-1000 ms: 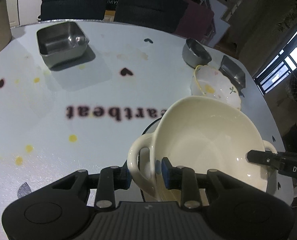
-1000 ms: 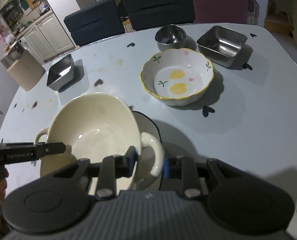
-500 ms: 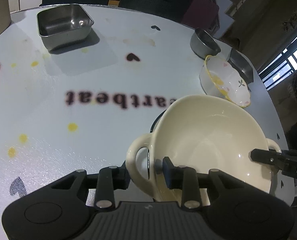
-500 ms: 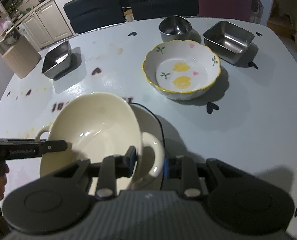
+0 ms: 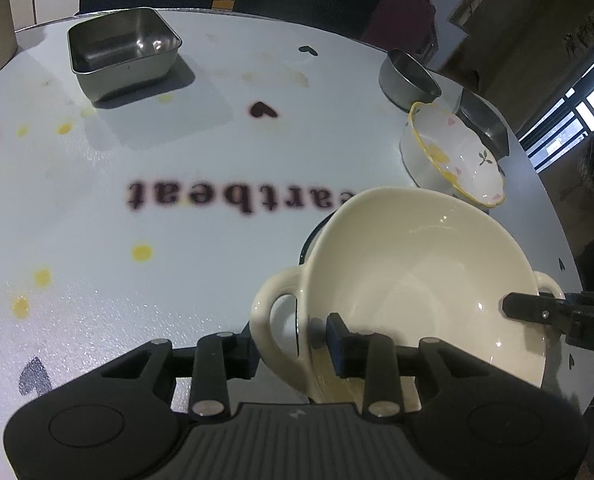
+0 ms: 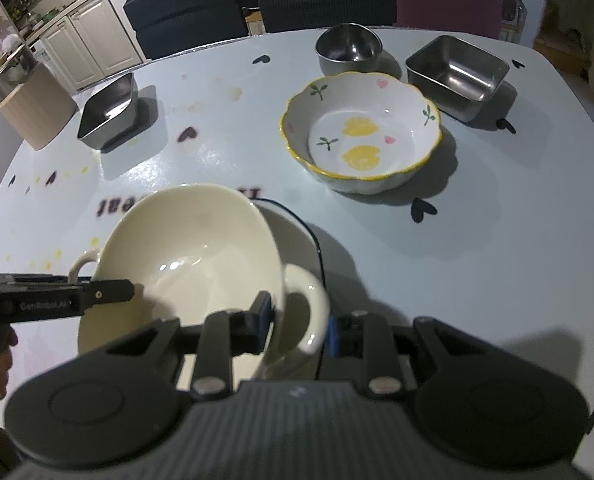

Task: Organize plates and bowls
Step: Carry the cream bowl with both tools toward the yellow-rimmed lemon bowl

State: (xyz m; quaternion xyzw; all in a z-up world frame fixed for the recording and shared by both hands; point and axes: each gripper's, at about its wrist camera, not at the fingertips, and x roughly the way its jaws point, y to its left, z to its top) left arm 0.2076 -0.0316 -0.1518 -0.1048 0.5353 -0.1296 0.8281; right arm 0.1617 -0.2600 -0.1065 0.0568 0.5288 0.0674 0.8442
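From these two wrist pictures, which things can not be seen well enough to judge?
- Black-rimmed plate under the cream bowl: mostly covered by the bowl in both views.
- Whether the bowl rests on that plate: contact hidden.
- Far square steel tray: left view, hidden behind the flowered bowl.
- Printed word on the table: its start is covered by the cream bowl.

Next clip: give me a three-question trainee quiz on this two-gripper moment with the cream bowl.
1. True or false: the cream two-handled bowl lies flat on the table.
2. How many steel containers are visible in the right wrist view?
3. What does the left gripper straddle: A) rim, B) handle, C) lemon-print bowl?

Key: 1 false, it is tilted over a black-rimmed plate. 2 three. 3 B.
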